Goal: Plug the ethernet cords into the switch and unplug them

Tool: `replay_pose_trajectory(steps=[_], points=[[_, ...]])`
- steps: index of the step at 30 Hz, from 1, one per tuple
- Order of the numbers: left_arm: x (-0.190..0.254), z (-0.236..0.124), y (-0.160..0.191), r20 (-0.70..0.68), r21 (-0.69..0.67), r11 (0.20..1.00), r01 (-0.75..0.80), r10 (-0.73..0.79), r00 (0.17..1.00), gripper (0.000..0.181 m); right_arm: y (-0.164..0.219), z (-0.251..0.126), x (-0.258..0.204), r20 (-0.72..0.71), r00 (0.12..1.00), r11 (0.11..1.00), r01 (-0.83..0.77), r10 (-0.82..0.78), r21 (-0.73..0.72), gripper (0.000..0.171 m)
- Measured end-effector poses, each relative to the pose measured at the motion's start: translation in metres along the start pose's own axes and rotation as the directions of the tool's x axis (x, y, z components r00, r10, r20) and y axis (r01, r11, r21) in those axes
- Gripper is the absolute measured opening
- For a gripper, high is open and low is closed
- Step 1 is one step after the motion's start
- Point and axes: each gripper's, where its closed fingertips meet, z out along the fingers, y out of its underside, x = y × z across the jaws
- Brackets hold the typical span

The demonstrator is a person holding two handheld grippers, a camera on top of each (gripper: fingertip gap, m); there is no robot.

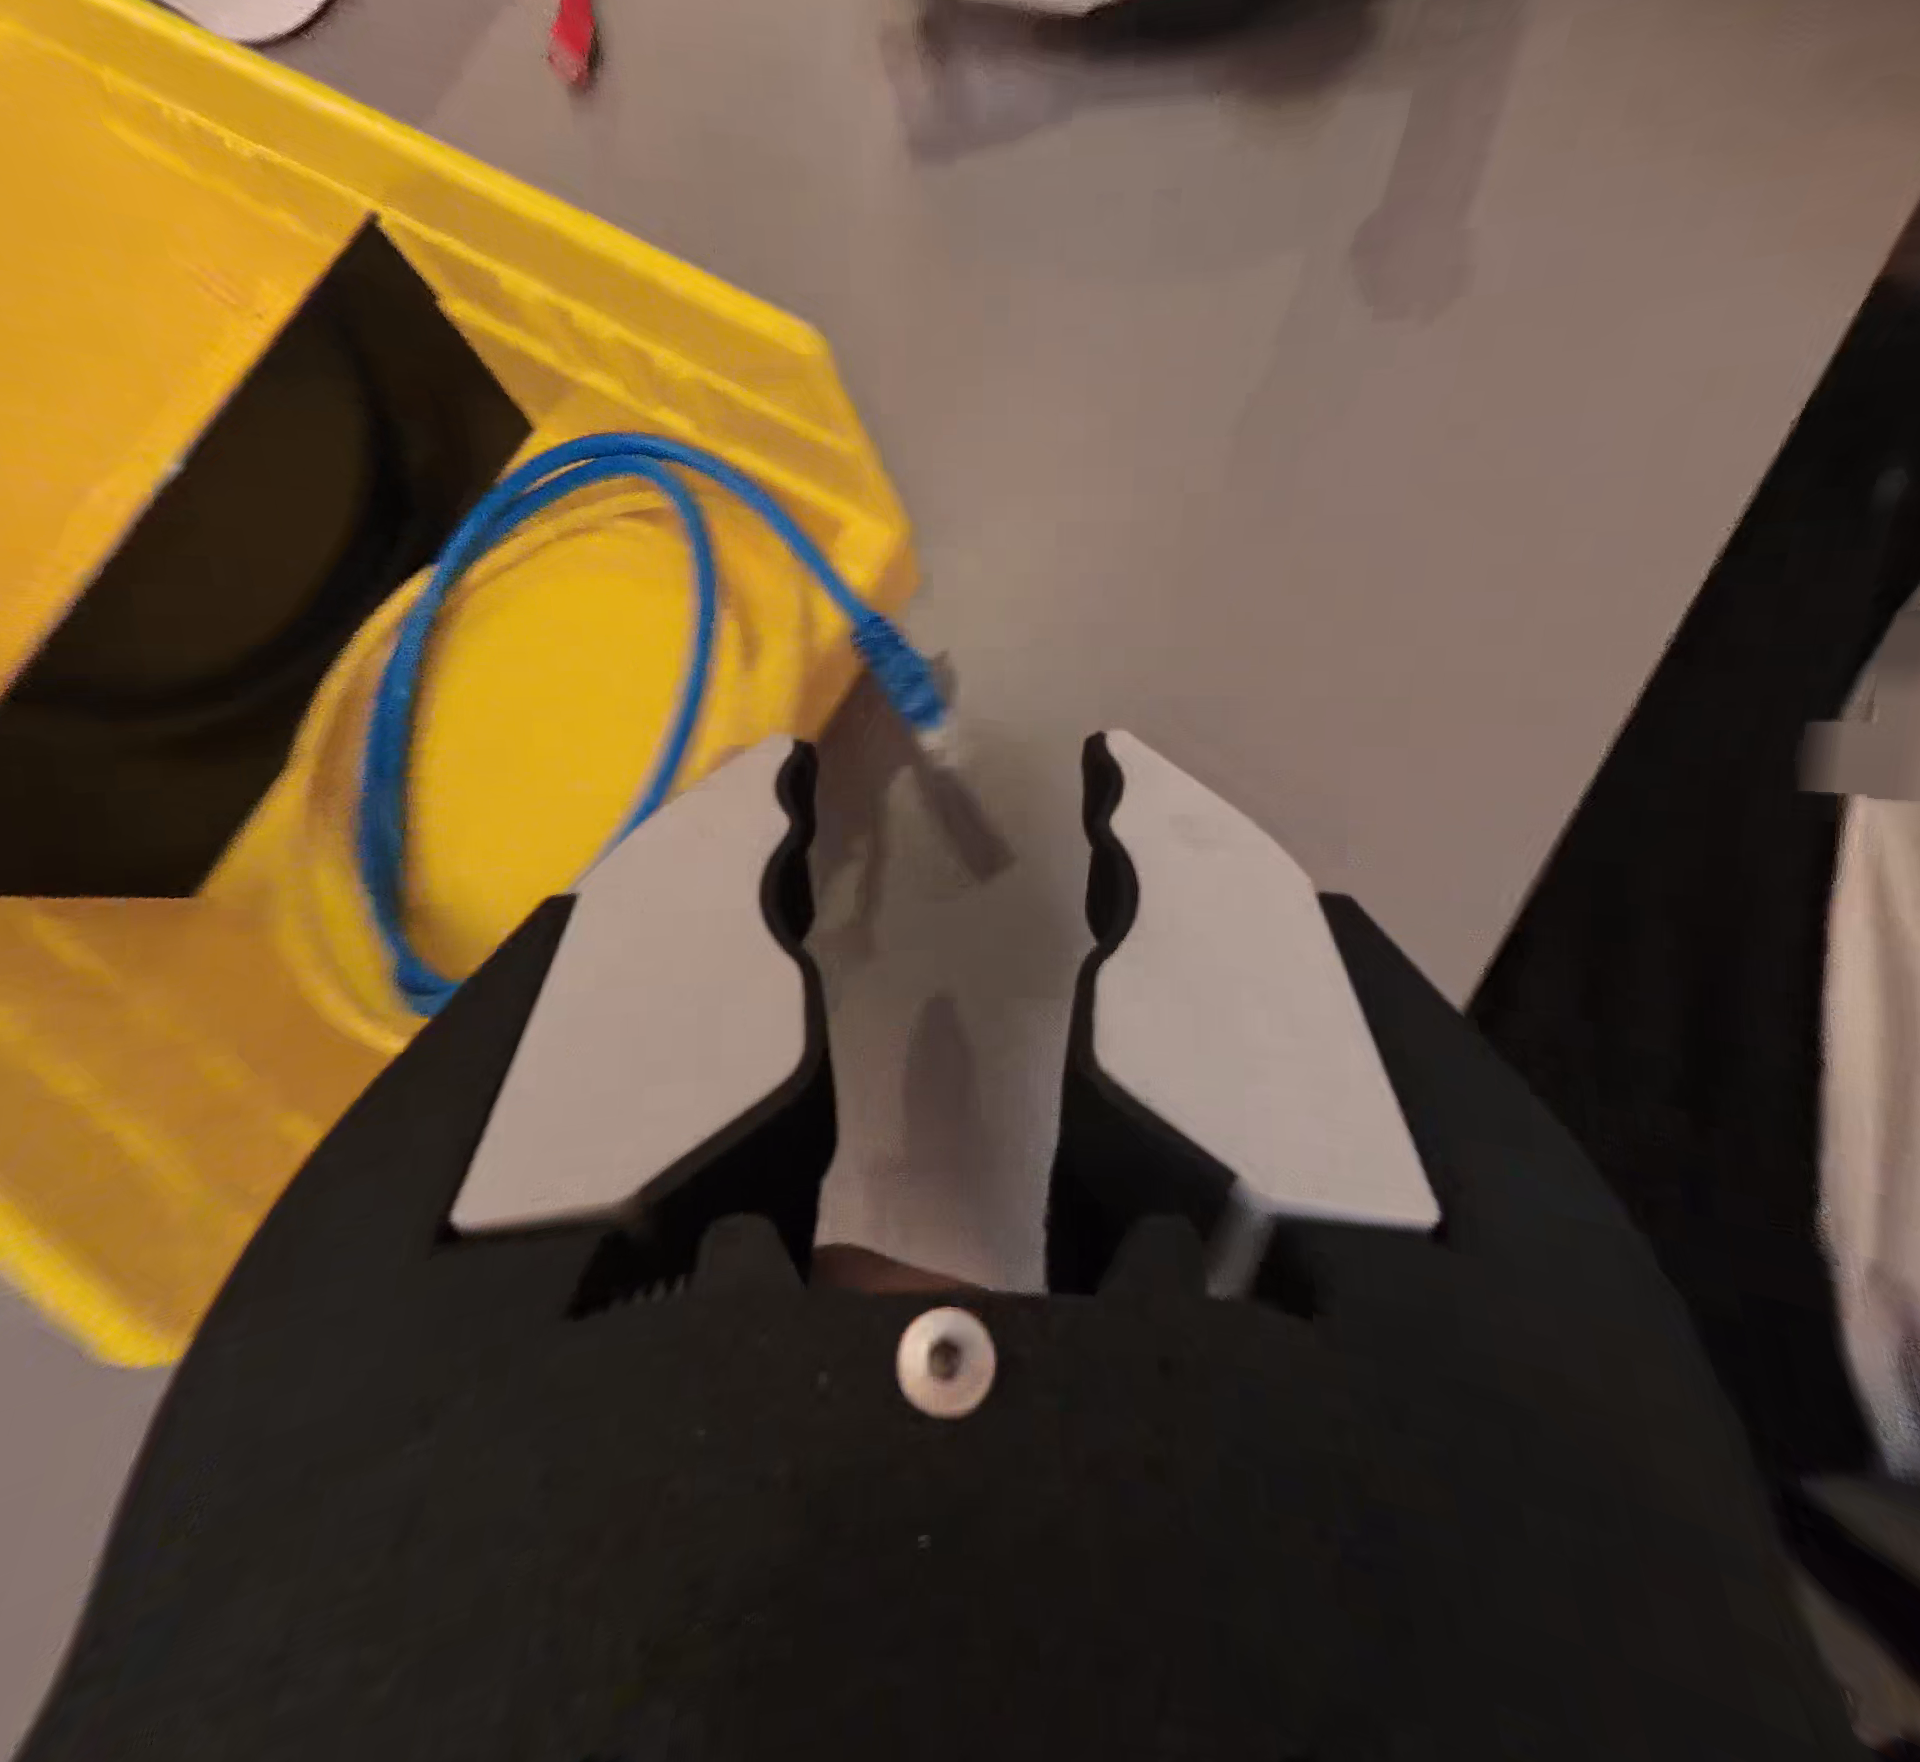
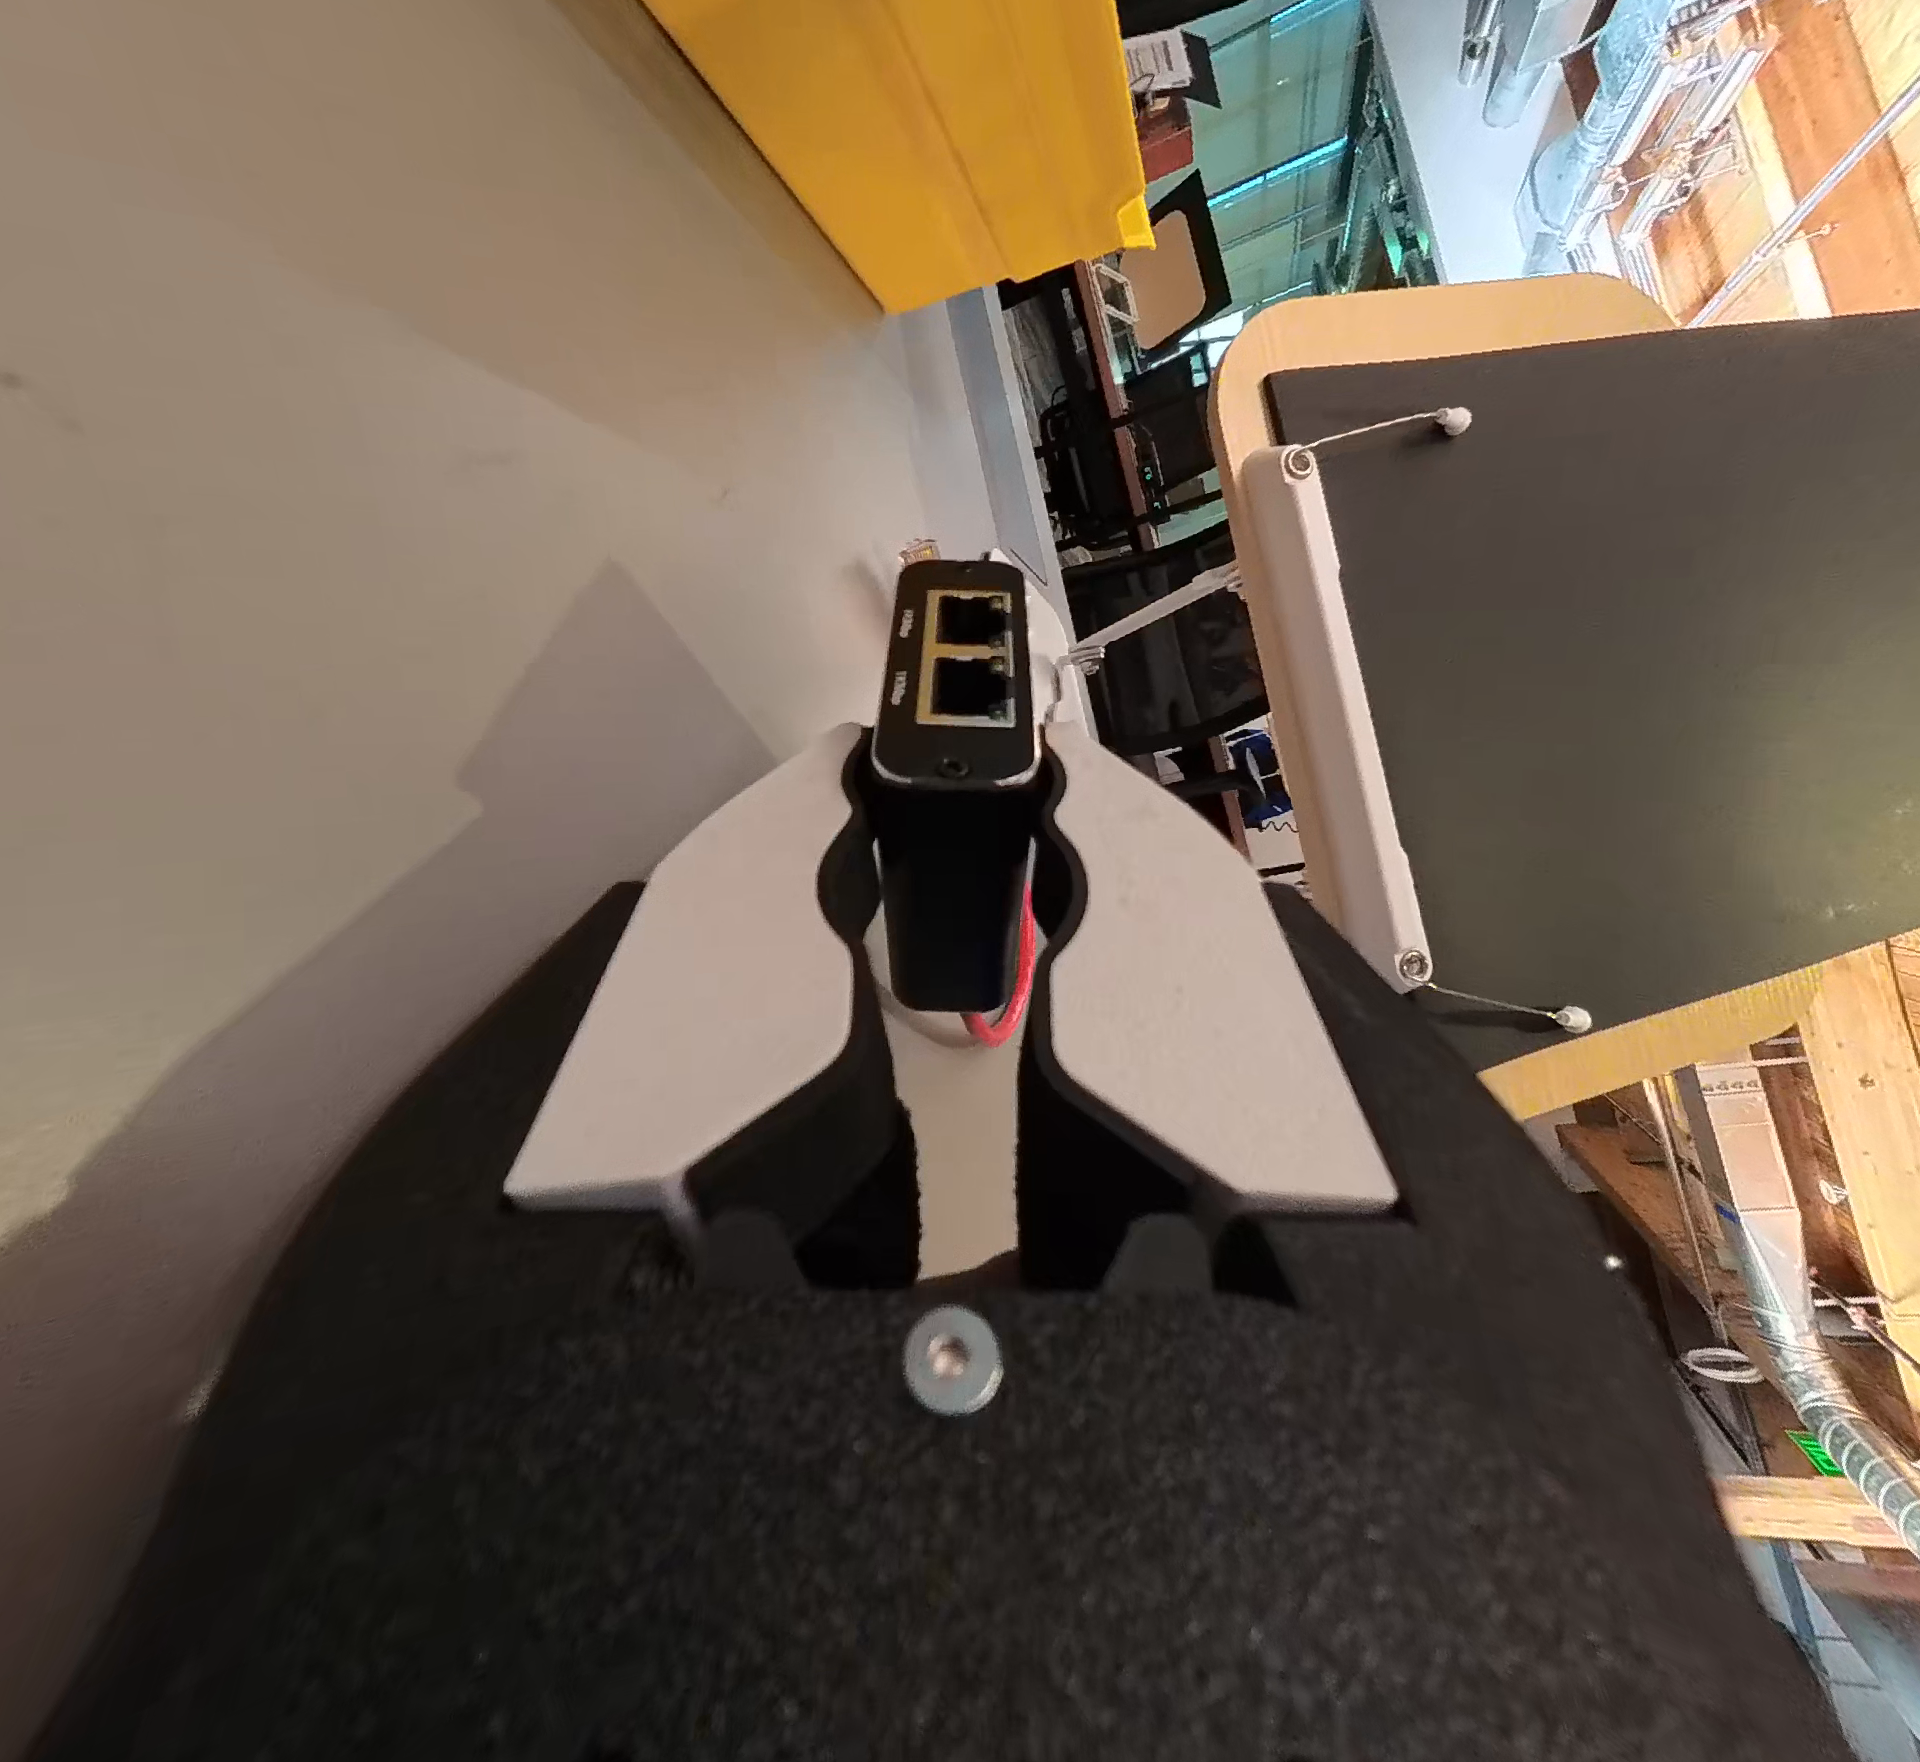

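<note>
With the right gripper [image 2: 951,756] clamping the switch [image 2: 954,777] and the left gripper [image 1: 945,767] open and empty, we grasp the blue ethernet cord [image 1: 582,673] just behind its plug [image 1: 899,678].

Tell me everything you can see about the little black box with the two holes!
The switch is a small, dark, oblong box that looks like smooth metal or plastic. Its end face has two square ports, one beside the other, both empty, with a small round socket next to them. The right tool is shut on its sides, holding it off the table with the ports facing forward. A red cord shows behind its back end. In the left wrist view it appears far off, blurred.
</note>
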Motion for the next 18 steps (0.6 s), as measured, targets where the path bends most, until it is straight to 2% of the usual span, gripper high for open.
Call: replay_pose_trajectory(steps=[2, 5, 8, 11, 13, 18], points=[[-0.029, 0.0, -0.002, -0.029, -0.083, 0.996, -0.029, 0.027, 0.999, 0.057, 0.001, 0.0, 0.0, 0.001, 1.0, 1.0, -0.007, 0.007, -0.005, 0.026], [-0.063, 0.006, 0.003, -0.084, -0.194, 0.979, -0.056, 0.04, 0.996, 0.056, 0.005, 0.0, 0.0, 0.008, 1.0, 1.0, -0.016, 0.017, -0.018, 0.026], [-0.055, 0.012, 0.021, -0.269, -0.3, 0.953, -0.035, -0.049, 0.962, 0.053, 0.008, -0.001, 0.0, 0.014, 1.0, 1.0, -0.017, 0.017, -0.027, 0.026], [-0.055, 0.02, 0.037, -0.318, -0.384, 0.921, -0.065, -0.066, 0.946, 0.047, 0.009, -0.001, 0.001, 0.017, 0.999, 0.999, -0.029, 0.029, -0.027, 0.026], [-0.058, 0.02, 0.034, -0.305, -0.374, 0.921, -0.108, -0.012, 0.952, 0.039, 0.009, -0.001, 0.001, 0.019, 0.999, 0.999, -0.034, 0.035, -0.027, 0.026], [-0.053, 0.004, 0.009, -0.329, -0.291, 0.951, -0.104, 0.002, 0.944, 0.022, 0.009, 0.0, -0.001, 0.026, 0.999, 0.999, -0.028, 0.028, -0.028, 0.026]])
